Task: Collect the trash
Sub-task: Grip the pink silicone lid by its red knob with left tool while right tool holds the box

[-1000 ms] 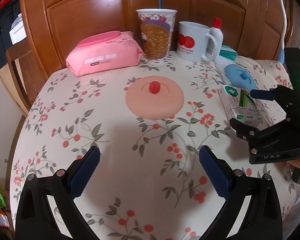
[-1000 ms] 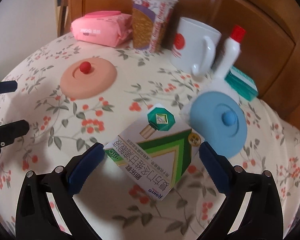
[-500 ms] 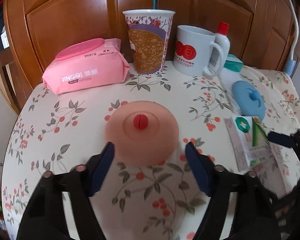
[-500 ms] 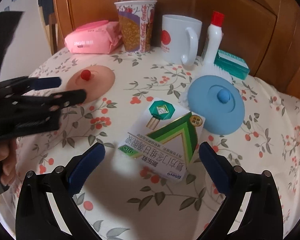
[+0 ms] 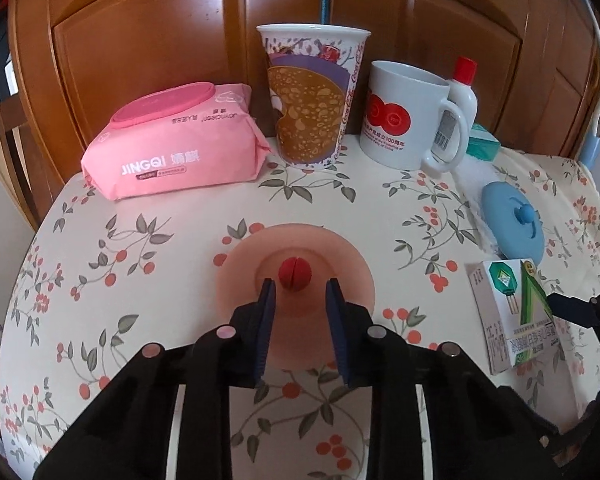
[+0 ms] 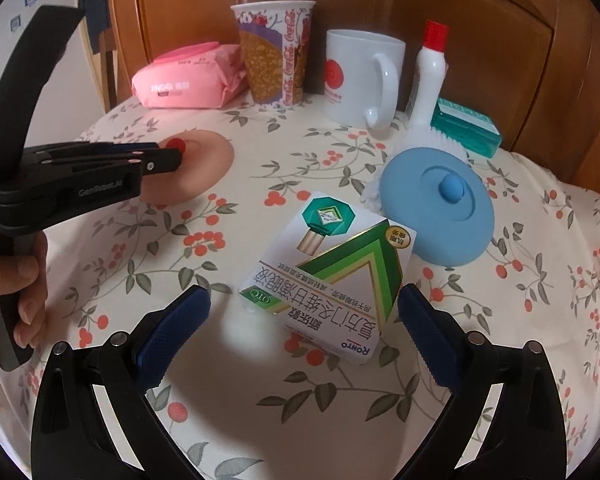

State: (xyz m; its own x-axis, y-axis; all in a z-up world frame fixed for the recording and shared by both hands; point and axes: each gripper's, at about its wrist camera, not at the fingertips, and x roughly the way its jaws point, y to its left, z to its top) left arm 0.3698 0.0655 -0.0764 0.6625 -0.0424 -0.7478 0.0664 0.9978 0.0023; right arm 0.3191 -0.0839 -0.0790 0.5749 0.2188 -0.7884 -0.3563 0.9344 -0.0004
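L tongs (image 5: 300, 290) closer; 2 lids.

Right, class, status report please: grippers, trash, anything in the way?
Left gripper jaws just closing, flanking lid knob, not yet gripping. Right gripper open, box between fingers. Nothing blocking.
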